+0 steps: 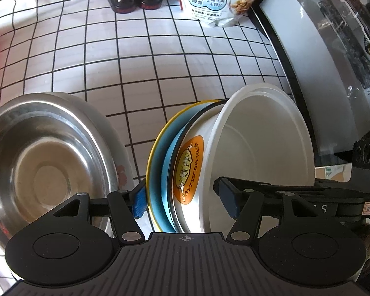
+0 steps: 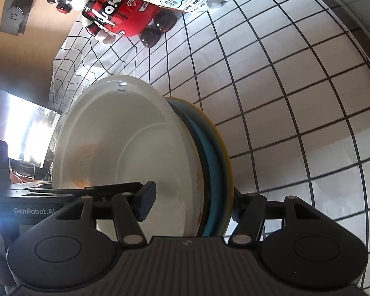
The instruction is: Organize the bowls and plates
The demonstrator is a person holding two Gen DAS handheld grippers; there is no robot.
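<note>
Two claws point(image 1: 182, 201) point(image 2: 192, 203) pinching one bowl stack point(image 1: 209, 162) above black-gridded white tablecloth point(image 1: 135, 56).

Standing on edge, nested together: white bowl point(image 1: 259, 143) with orange oval label, opening facing sideways, backed by a blue plate point(image 1: 166, 170) and a yellow-rimmed plate point(image 1: 151, 162). Lying well apart, beside them: steel bowl point(image 1: 46, 157), stacked on a white plate point(image 1: 122, 170).
</note>
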